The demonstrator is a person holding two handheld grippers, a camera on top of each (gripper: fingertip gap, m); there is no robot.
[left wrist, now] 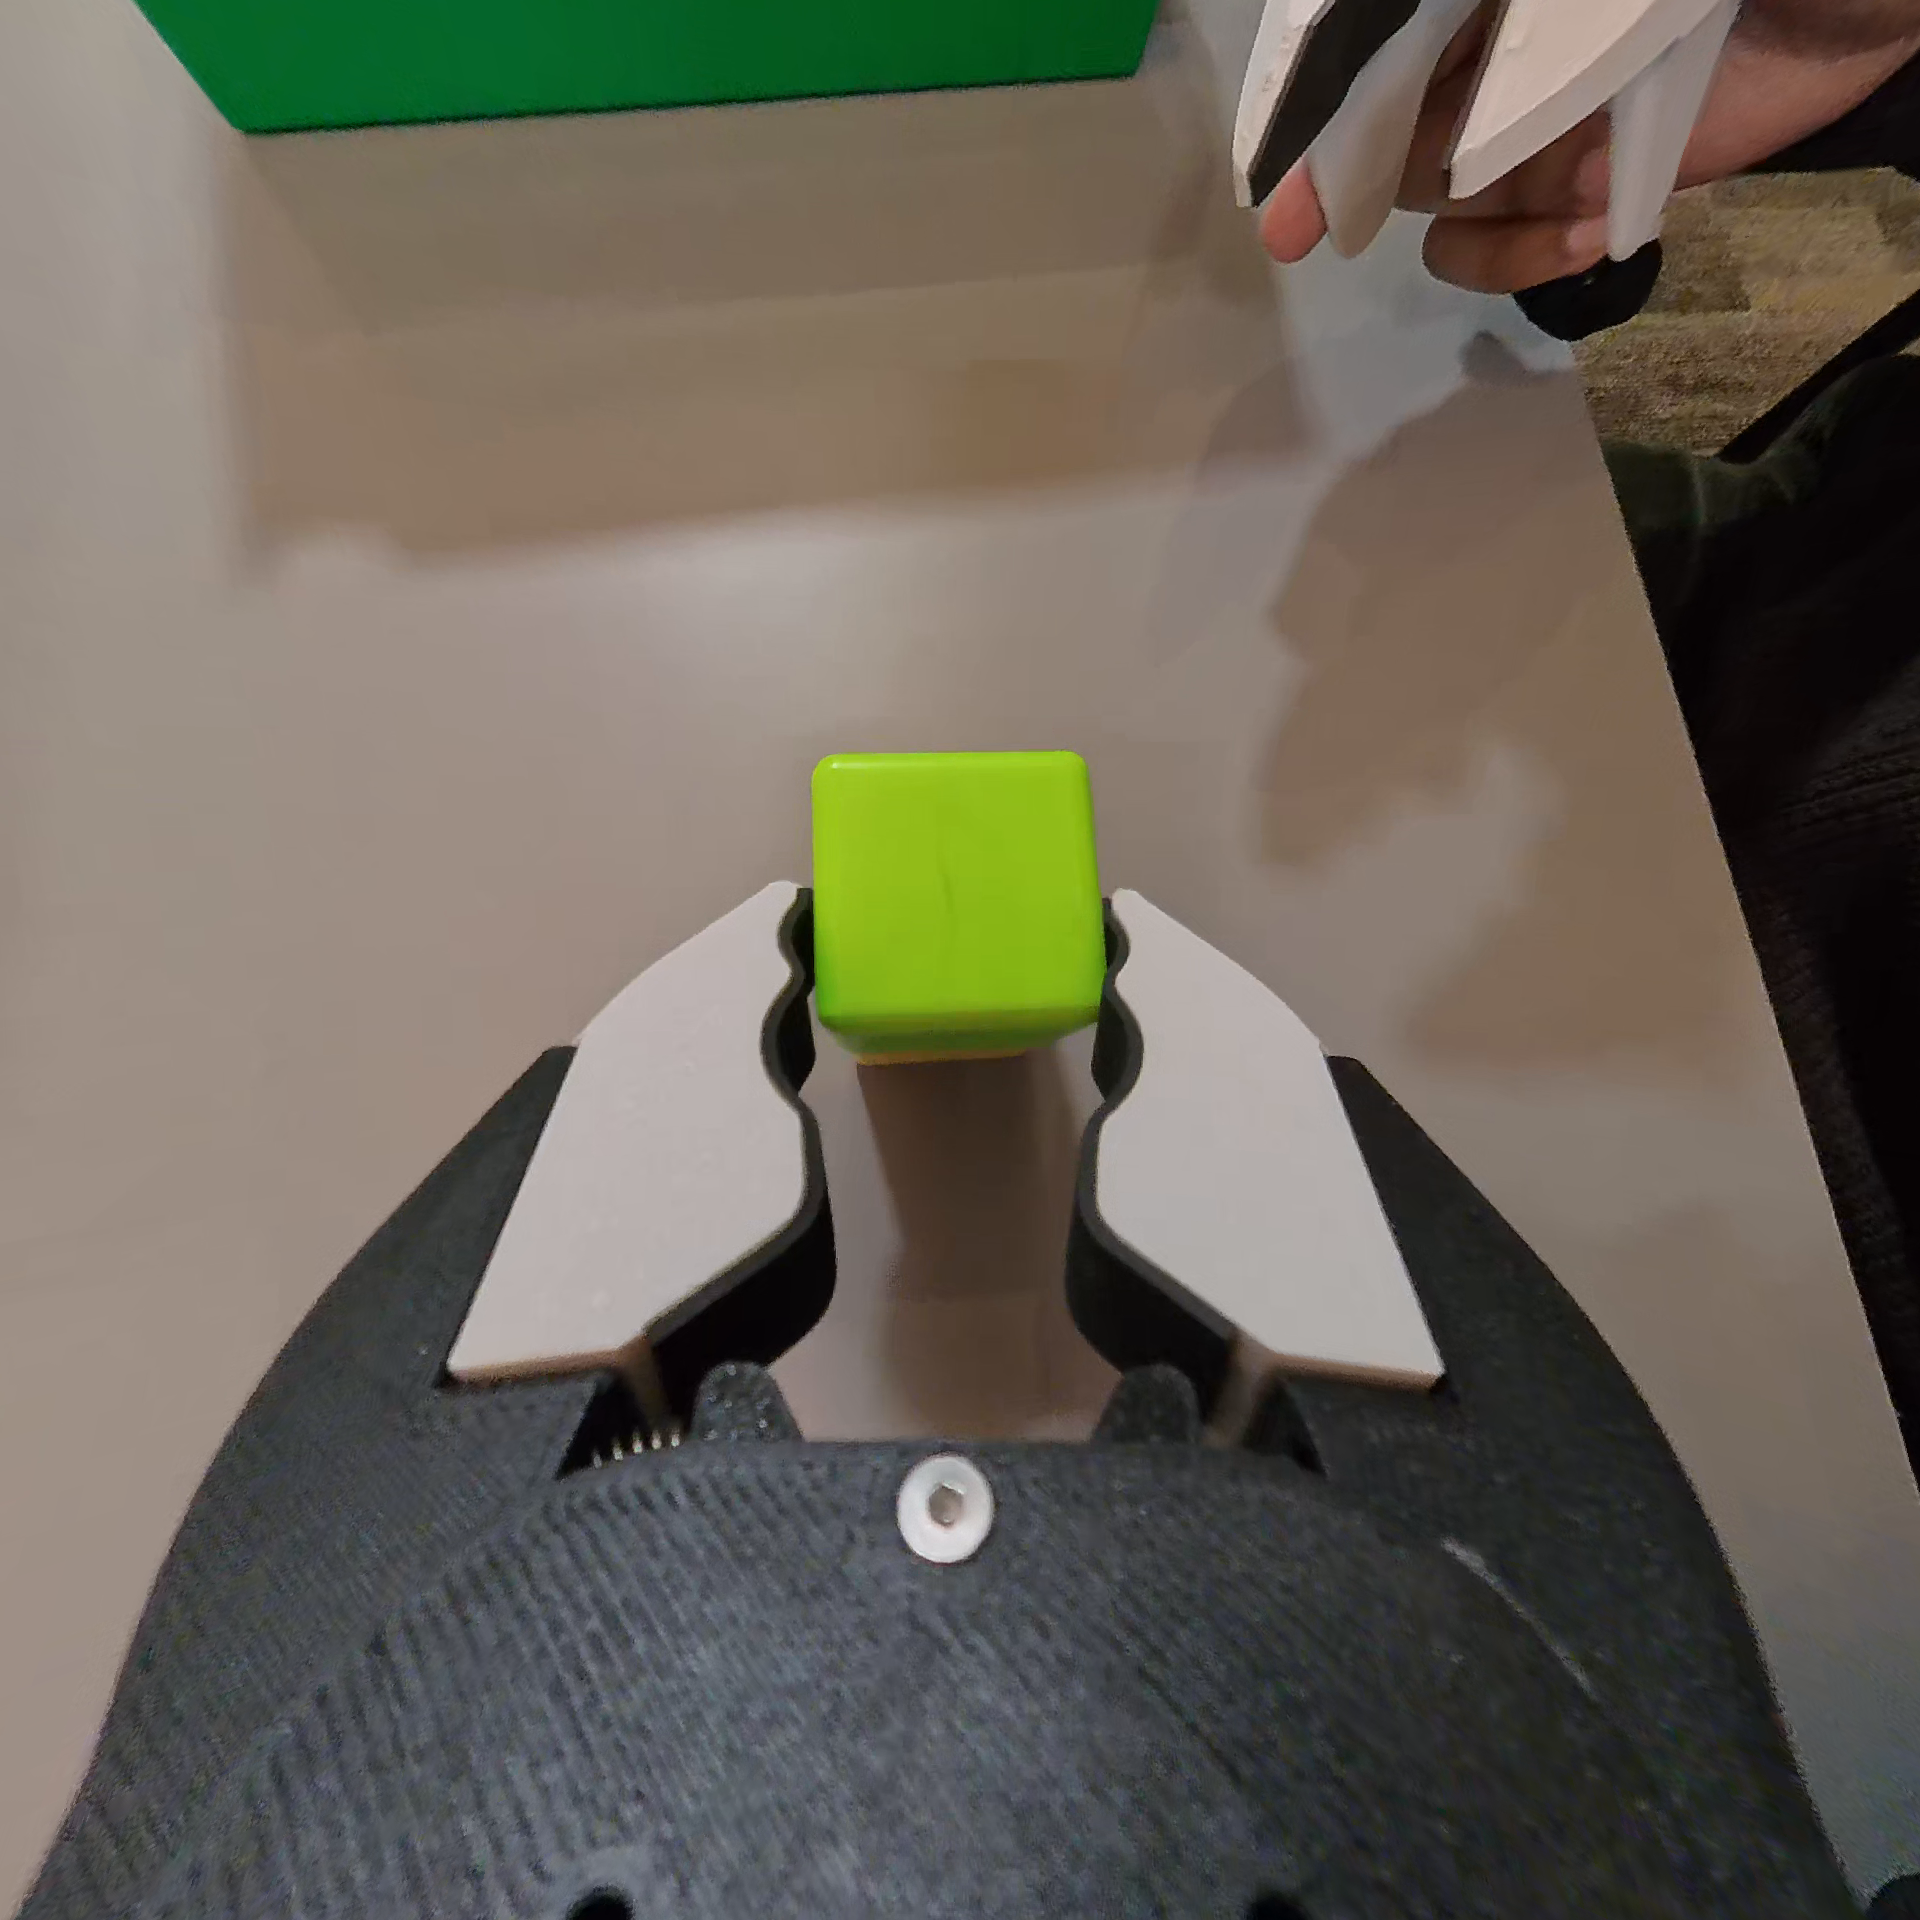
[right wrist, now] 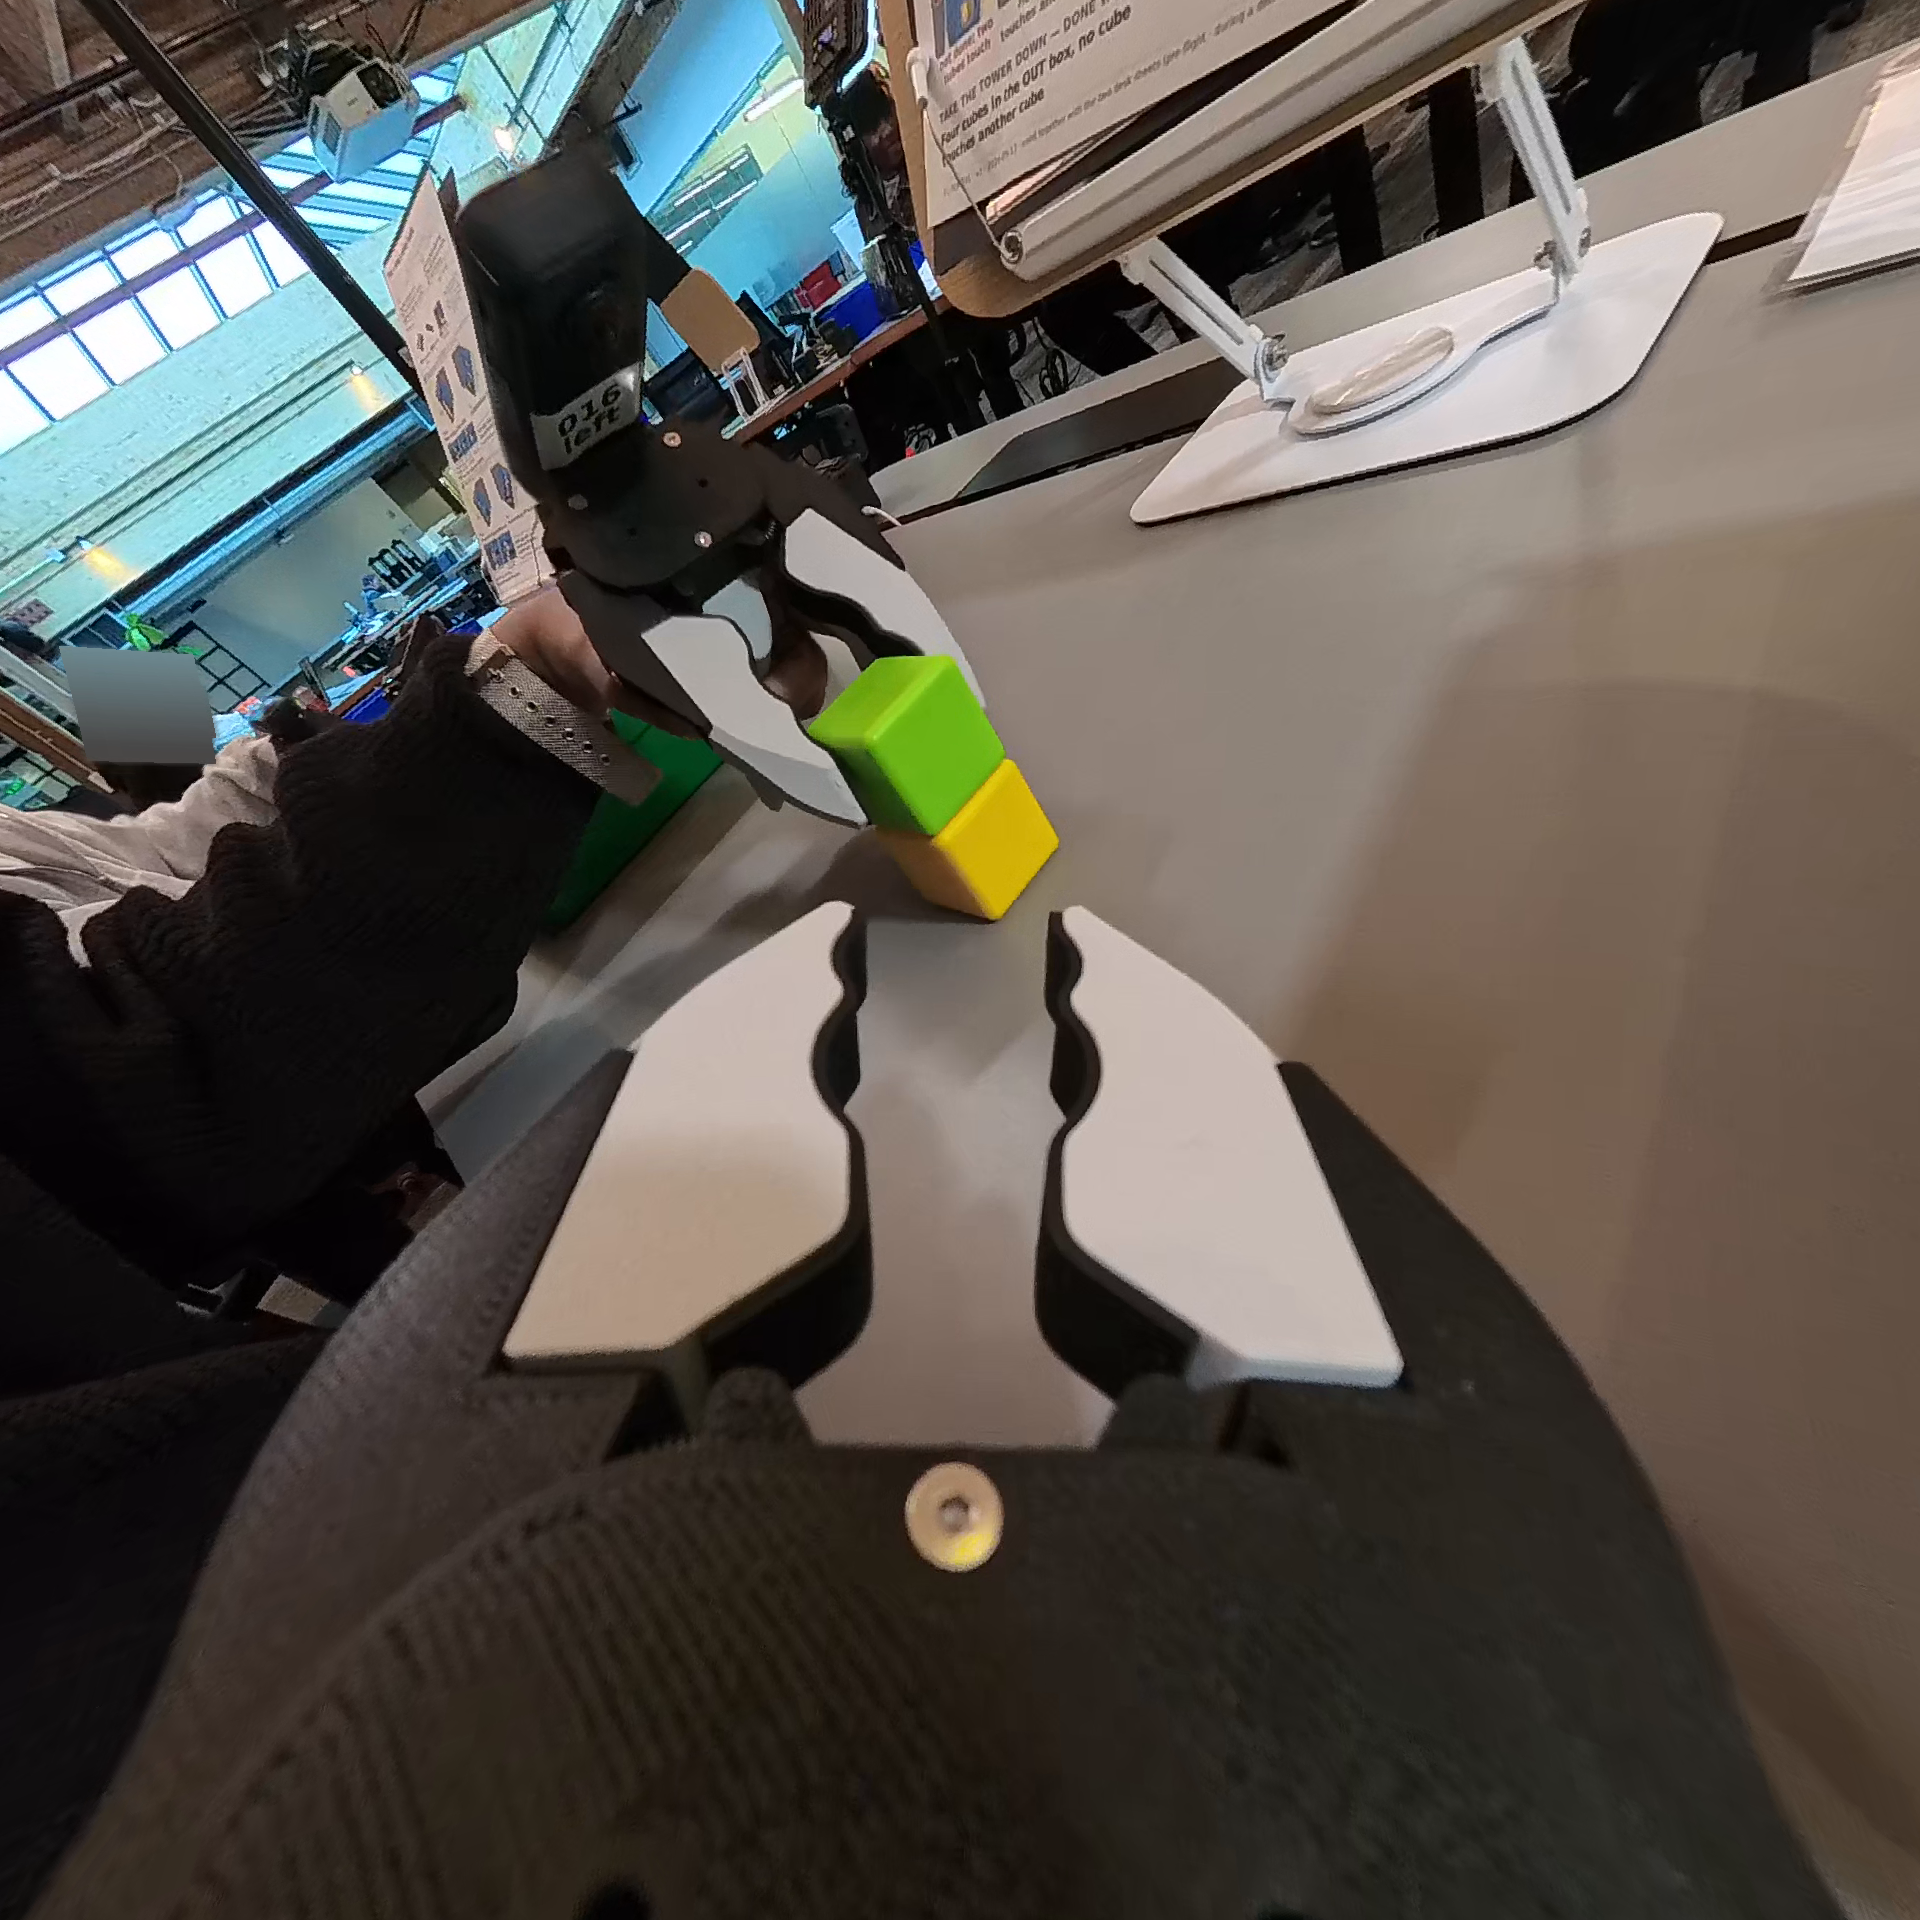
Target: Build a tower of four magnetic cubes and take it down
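Black ribbed housing with a single hex screw fills the foreground of both wrist views, and two white fingers with wavy black pads project forward from it.

Left gripper [left wrist: 951,925]: the pads press against opposite side faces of a lime-green cube [left wrist: 954,894], so the jaws are clamped on it. The green cube sits directly on top of a yellow cube [right wrist: 982,842]; from the left wrist view only a thin yellow sliver shows beneath the green one. In the right wrist view the left gripper approaches the stack from above at a slant, held by a hand wearing a black knit sleeve [right wrist: 312,914] and a grey wrist strap. The yellow cube rests on the grey table [left wrist: 520,623].

Right gripper [right wrist: 951,925]: the fingers stand apart with bare table surface visible between them. They hold nothing and touch nothing. The tips point toward the two-cube stack, which lies just beyond them. In the left wrist view the right gripper appears at the upper right, near the table edge, well apart from the cubes.

Surroundings: a dark green box [left wrist: 644,52] stands on the table beyond the stack. A white tablet stand [right wrist: 1455,353] carrying a printed sheet stands farther back on the same table.
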